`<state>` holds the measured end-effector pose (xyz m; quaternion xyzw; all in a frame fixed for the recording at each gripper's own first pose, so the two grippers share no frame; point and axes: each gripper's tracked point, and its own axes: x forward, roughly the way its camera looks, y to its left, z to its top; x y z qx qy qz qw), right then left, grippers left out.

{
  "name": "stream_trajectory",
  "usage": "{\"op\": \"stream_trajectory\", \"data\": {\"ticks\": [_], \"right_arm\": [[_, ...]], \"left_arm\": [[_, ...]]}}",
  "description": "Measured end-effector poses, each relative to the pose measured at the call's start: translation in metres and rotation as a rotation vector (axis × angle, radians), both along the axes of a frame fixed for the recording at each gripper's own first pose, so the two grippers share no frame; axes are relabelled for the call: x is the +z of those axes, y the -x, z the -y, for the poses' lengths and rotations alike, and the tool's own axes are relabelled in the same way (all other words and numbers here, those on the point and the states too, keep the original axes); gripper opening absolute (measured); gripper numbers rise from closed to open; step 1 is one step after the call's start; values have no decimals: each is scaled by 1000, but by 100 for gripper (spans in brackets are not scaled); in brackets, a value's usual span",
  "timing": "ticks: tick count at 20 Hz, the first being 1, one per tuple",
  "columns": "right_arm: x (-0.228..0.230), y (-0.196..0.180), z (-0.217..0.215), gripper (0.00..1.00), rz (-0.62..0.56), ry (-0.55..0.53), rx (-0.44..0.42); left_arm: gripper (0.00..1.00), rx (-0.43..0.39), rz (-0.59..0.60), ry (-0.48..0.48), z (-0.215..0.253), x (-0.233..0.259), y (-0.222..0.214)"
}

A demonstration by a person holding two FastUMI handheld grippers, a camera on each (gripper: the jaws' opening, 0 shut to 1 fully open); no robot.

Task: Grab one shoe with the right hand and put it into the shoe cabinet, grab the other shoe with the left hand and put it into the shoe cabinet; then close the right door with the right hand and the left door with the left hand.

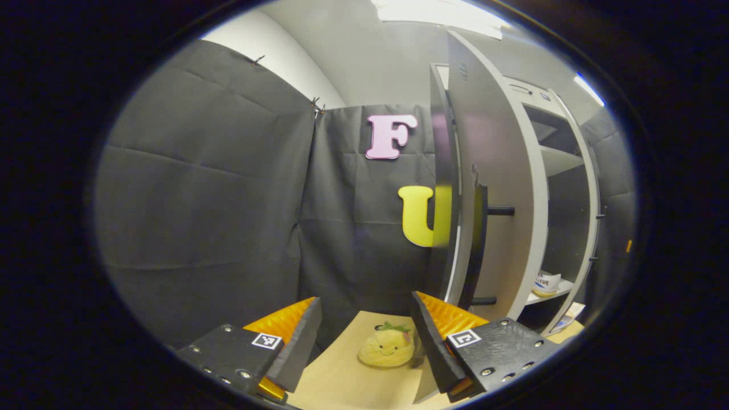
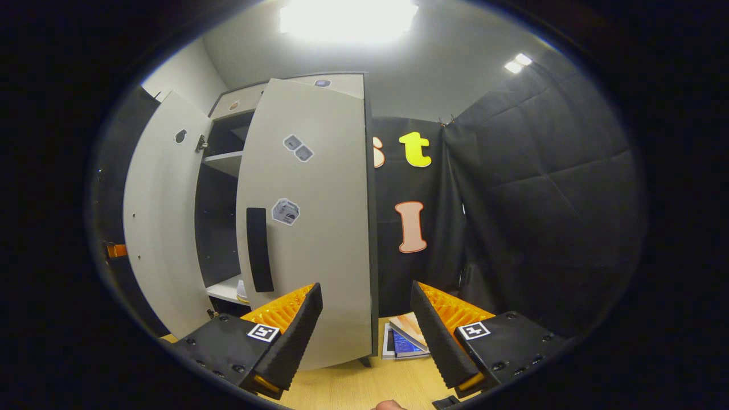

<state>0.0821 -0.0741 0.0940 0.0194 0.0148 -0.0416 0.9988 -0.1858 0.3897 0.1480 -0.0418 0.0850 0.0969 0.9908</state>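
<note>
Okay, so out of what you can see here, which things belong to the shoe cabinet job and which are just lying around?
Part of the job:
- shoe cabinet
- right door, nearly closed
- left door, open
- white shoe on a lower shelf
- left gripper and right gripper, both open, holding nothing

Just lying about:
- yellow plush toy on the floor
- books beside the cabinet
</note>
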Motion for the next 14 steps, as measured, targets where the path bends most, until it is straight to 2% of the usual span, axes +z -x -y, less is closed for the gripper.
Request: {"op": "stream_trajectory", "data": {"ticks": [3, 8, 14], "right_arm": [[-4, 9, 21, 98, -9, -2, -33], [-17, 19, 42, 98, -31, -19, -58], [-30, 20, 54, 98, -52, -28, -64]], "left_arm": [[89, 1, 1, 3, 15, 2, -9], [89, 36, 27, -97, 22, 16, -9], [89, 53, 36, -59, 25, 22, -8]]}}
